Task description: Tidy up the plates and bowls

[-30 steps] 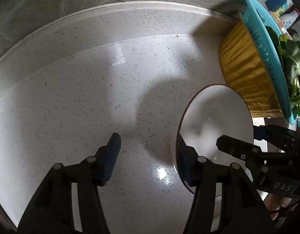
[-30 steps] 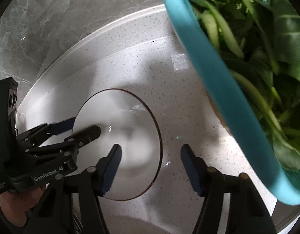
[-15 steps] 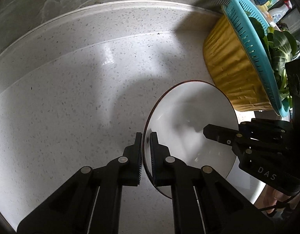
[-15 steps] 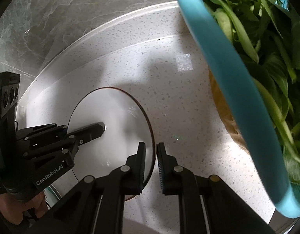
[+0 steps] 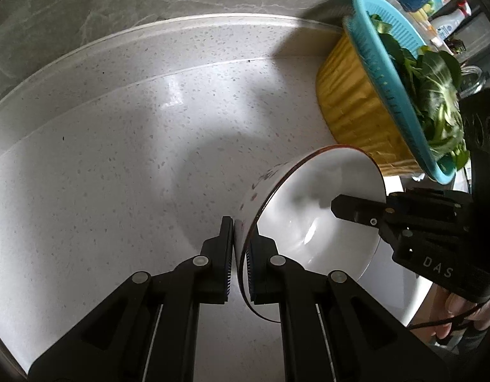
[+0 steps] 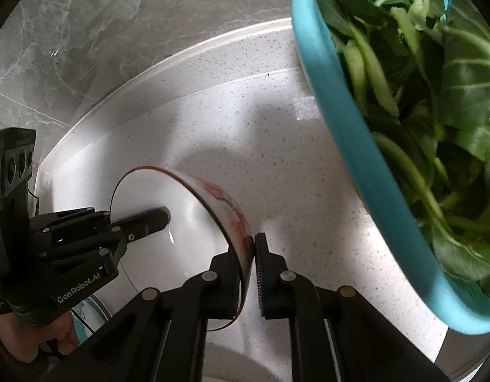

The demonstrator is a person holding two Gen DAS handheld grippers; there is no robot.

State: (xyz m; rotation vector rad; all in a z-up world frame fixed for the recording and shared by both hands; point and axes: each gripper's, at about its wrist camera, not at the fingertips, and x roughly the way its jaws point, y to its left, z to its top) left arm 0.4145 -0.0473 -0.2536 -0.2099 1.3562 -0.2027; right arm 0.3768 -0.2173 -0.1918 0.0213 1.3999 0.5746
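Observation:
A white bowl [image 5: 318,210] with a dark red rim and red pattern outside is held off the counter between both grippers. My left gripper [image 5: 240,254] is shut on its left rim, one finger inside, one outside. My right gripper [image 6: 248,264] is shut on the opposite rim; the bowl [image 6: 181,222] shows there tilted, its red pattern facing right. Each gripper shows in the other's view, with a finger inside the bowl. Another white dish [image 5: 401,296] lies under the bowl, mostly hidden.
A blue colander [image 6: 346,146] of green leaves sits in a yellow basin [image 5: 353,102] close on the right. The speckled white counter [image 5: 117,175] runs to a grey marble wall [image 6: 101,31]. Bottles [image 5: 448,22] stand at the far right.
Both grippers went from open to shut on the bowl's rim. The bowl has since come up off the counter and tilted, so its outer wall now shows.

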